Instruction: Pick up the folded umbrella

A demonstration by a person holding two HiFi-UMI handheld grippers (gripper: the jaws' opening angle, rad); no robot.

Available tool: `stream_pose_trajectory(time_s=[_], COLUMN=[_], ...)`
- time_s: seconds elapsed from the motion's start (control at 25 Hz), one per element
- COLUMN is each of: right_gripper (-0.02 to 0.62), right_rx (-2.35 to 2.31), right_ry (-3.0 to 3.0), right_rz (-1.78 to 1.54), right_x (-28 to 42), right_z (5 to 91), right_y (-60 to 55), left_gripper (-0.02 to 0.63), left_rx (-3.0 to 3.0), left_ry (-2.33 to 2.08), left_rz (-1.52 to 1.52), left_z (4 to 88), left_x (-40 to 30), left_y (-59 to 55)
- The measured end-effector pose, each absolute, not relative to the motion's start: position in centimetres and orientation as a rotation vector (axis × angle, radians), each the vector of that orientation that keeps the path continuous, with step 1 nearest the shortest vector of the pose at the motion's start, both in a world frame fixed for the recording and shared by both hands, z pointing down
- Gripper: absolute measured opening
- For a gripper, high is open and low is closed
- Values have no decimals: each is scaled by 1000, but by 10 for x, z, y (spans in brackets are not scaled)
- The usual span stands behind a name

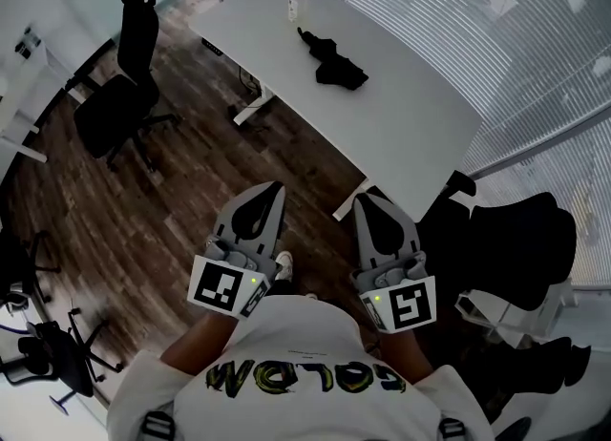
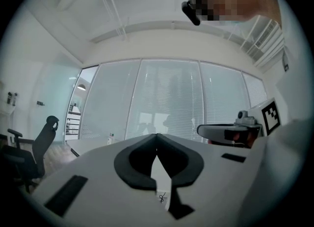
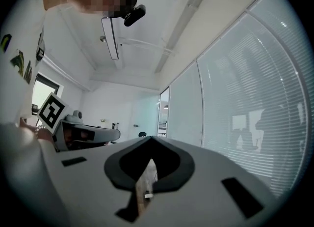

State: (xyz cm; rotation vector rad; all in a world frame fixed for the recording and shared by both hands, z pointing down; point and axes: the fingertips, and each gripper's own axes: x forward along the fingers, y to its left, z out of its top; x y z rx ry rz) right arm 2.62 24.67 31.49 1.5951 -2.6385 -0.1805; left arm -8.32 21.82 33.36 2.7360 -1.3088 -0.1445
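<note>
Nearest us, low in the head view, the left tongs [image 1: 274, 188] and right tongs [image 1: 368, 199] sit side by side and point level toward the bench [image 1: 410, 124]. Each gripper view shows its own jaws closed tip to tip with nothing held between them.

The folded umbrella [image 1: 334, 65] lies well apart from both tongs, in the upper middle of the head view. It is a black bundle on the white bench top, with its slim end toward a small bottle [image 1: 295, 5] just beyond it.

As we judge it, the main risk is arriving with the jaws together. Shut tips would shove the umbrella across the smooth top instead of gripping it. A bite on loose fabric alone could let it sag or slip out. A reach that runs long could tip the bottle.

Only the head view shows plainly where the umbrella lies. The right gripper view shows window blinds [image 3: 255, 113] and ceiling but no umbrella. In the left gripper view a dark speck shows through the jaw gap, too small to name.
</note>
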Motion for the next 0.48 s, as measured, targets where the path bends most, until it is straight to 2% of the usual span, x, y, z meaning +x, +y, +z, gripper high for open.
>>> stream_pose_trajectory(time_s=[0.48], right_gripper=[9], right_rx=[1605], right_ry=[-2624], right_rz=[-119], right_x=[8], right_z=[329], right_y=[179], left_gripper=[11], left_rx=[2718], left_ry=[-1288], left_rz=[-115], left_z=[346], left_x=[-103], left_y=[149])
